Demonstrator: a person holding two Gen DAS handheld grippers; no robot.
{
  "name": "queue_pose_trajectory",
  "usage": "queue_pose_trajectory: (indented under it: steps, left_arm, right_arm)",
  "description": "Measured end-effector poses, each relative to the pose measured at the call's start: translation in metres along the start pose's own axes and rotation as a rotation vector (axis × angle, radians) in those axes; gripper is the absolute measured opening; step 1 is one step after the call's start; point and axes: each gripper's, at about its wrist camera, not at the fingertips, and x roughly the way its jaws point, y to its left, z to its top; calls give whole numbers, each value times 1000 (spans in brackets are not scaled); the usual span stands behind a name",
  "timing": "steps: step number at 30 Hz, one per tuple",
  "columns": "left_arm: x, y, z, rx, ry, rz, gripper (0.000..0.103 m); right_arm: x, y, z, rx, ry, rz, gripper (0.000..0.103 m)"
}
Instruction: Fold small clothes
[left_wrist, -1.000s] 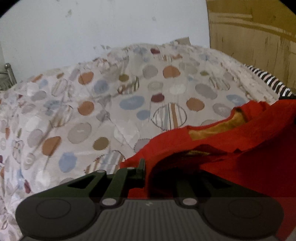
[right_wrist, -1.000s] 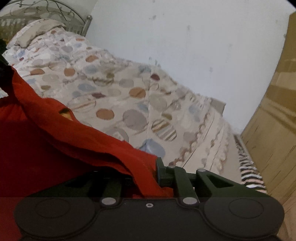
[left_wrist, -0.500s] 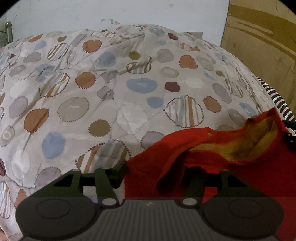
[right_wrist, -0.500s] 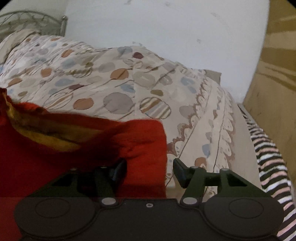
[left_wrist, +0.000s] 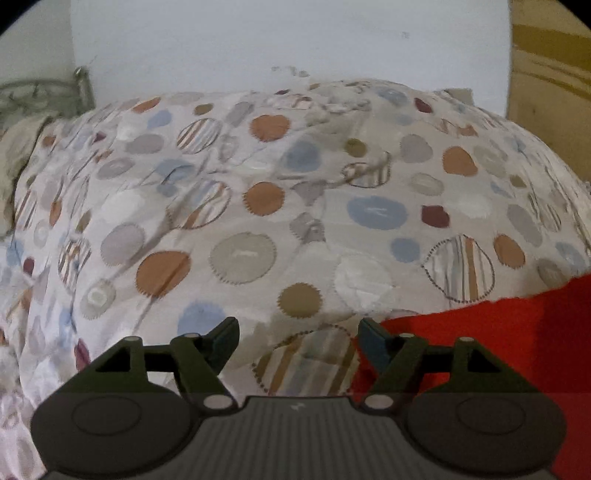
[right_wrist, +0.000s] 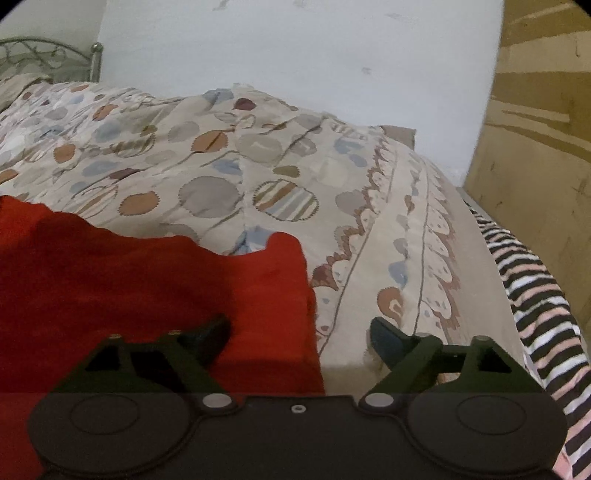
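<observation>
A red garment (left_wrist: 498, 332) lies flat on the bed at the lower right of the left wrist view. It fills the lower left of the right wrist view (right_wrist: 147, 288). My left gripper (left_wrist: 298, 338) is open and empty, just off the garment's left edge, with its right finger over the cloth edge. My right gripper (right_wrist: 300, 334) is open and empty over the garment's right edge, its left finger above the red cloth.
The bed carries a quilt with coloured circles (left_wrist: 258, 206), also in the right wrist view (right_wrist: 221, 166). A striped cloth (right_wrist: 532, 295) lies along the bed's right edge. A wooden wardrobe (right_wrist: 535, 129) stands at the right. A metal headboard (right_wrist: 48, 59) is far left.
Both grippers opened and let go of the red garment, which now lies flat on the quilt. Both grippers drew back to its outer edges.
</observation>
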Motion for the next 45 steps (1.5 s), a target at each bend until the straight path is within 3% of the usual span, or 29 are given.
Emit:
queue_pose_trajectory:
  steps: [2,4,7,11,15,20,30,33,38,40,42,45]
  left_arm:
    - [-9,5,-5,-53,-25,-12,90]
    - [-22,3,-14,-96,-67,-32,95]
    - [-36,-4,-28,-148,-85,-82,97]
    - [-43,-15,-35,-182,-54,-121,97]
    - [-33,-32,-41,-157,-35,-58,97]
    - [-17,-40,-62,-145,-25,91,98]
    - [-1,-25,-90,-237,-65,70,103]
    - [0,-27,-97,-220,-98,76,103]
    - [-9,-28,-88,-209,-79,82,103]
    - [-21,-26,-80,-210,-62,96,103]
    - [-41,-24,-75,-193,-105,128,103]
    - [-76,-18,-73,-157,-206,234,103]
  right_arm:
    - [0,-1,0,14,0,-10,95]
    - [-2,-2,0,22,-8,-25,100]
    - [-8,-2,-1,27,-42,-59,102]
    - [-26,-1,0,5,-169,-111,102]
    - [-24,6,9,-78,-194,-131,102]
    - [8,11,0,-127,-84,-213,102]
    - [10,5,-12,-68,-91,-193,102]
    - [9,8,-14,-79,-108,-205,102]
    - [7,19,-16,-145,-141,-250,103]
    - [7,11,-10,-124,-112,-190,102]
    - [-1,0,1,-106,-81,-138,102]
    - [-34,-3,11,-126,-146,-257,102]
